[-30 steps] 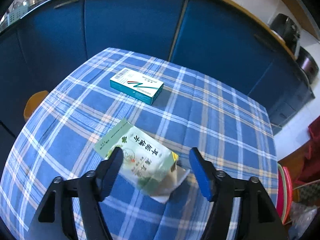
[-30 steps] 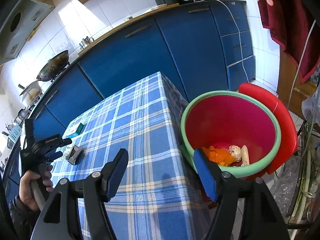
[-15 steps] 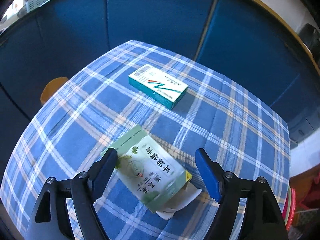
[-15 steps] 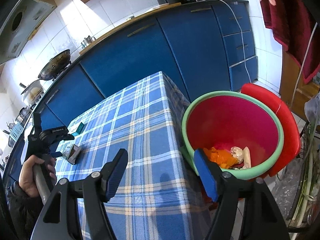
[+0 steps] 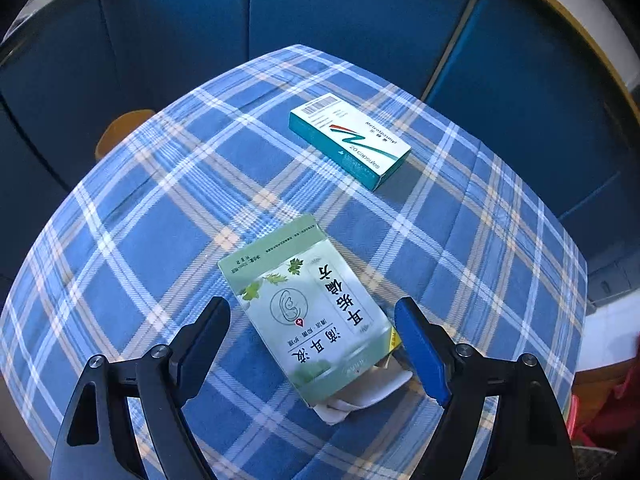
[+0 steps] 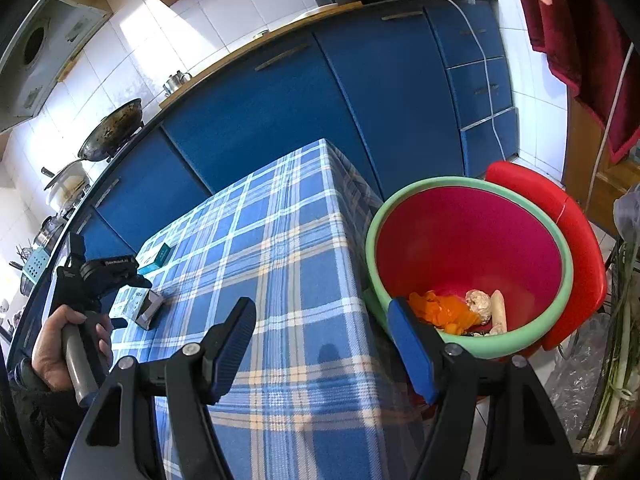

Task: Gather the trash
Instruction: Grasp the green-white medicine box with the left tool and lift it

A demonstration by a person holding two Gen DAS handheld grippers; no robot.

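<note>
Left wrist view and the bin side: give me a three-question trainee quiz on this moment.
1. True or false: the green box lies between the left tool's fingers, unpinched.
2. Which lies farther from the left tool: A the teal box, B the green box?
3. Fill in: the bin beside the table has a ___ rim.

Key: 1 true, its jaws are opening; 2 A; 3 green.
</note>
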